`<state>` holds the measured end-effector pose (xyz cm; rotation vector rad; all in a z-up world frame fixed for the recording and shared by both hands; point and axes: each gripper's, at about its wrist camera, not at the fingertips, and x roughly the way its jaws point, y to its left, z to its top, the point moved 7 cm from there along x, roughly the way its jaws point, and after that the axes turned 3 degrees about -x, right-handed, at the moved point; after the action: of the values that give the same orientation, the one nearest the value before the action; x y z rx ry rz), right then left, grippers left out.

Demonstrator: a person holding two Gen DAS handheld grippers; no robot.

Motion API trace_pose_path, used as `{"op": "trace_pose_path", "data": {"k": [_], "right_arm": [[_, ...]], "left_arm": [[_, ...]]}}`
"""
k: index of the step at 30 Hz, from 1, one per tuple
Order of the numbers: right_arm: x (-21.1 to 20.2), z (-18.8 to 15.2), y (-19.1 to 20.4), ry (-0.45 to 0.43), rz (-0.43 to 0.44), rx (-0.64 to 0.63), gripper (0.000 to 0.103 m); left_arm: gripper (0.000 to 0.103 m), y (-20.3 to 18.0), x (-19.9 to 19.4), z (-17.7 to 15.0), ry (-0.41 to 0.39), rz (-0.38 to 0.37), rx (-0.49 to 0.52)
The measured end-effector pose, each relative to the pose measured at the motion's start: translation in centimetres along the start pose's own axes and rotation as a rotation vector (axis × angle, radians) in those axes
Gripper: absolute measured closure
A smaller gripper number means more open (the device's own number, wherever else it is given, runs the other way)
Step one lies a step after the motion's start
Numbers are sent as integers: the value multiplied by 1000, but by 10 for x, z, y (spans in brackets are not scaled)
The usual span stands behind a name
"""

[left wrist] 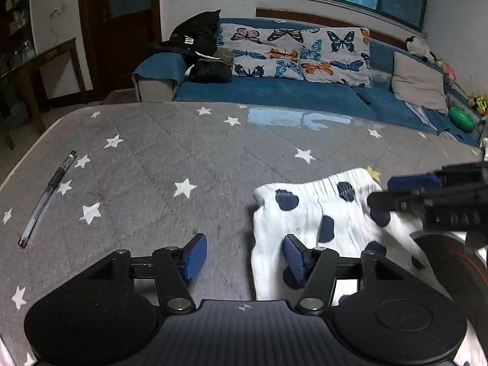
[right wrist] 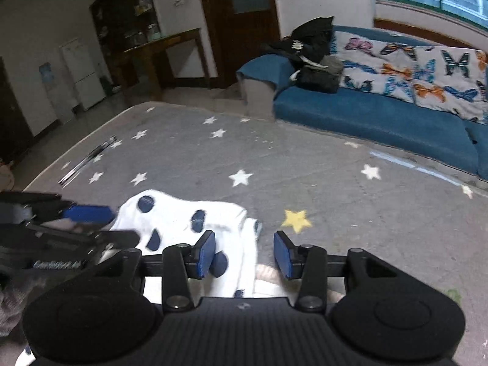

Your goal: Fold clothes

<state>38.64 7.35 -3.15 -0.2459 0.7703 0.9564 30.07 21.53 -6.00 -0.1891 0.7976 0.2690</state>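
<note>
A white garment with dark blue spots [left wrist: 308, 216] lies bunched on the grey star-patterned table cover [left wrist: 170, 158]. My left gripper [left wrist: 245, 257] is open, its right pad over the garment's left edge, its left pad over bare cover. The right gripper [left wrist: 408, 195] reaches in from the right over the garment. In the right wrist view the garment [right wrist: 183, 222] lies under my open right gripper [right wrist: 244, 254], whose left pad is over the cloth. The left gripper [right wrist: 88, 219] enters from the left edge there.
A pen [left wrist: 47, 195] lies on the cover at the left, also in the right wrist view [right wrist: 88, 160]. A blue sofa [left wrist: 274, 94] with butterfly cushions and dark clothes [left wrist: 198, 48] stands beyond the table. A wooden side table [right wrist: 164, 52] stands by the wall.
</note>
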Motion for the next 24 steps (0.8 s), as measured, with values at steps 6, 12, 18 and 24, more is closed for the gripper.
{"op": "trace_pose_path", "data": {"k": [6,12,18,24], "right_arm": [[10,1,5,16,38,-4,52],[17,3,9,14,36,-28,51],[15,5,11,16,49,-28,53],[10,5,9,25,94,-22,49]], "left_arm": [[33,4,-2,-1,-10,-9,-9],[20,6,-6,-3,-13,-2,-8],[17,6,-8,-3,-18,0,-5],[17,5,-6,-4,-15,-5,-1]]}}
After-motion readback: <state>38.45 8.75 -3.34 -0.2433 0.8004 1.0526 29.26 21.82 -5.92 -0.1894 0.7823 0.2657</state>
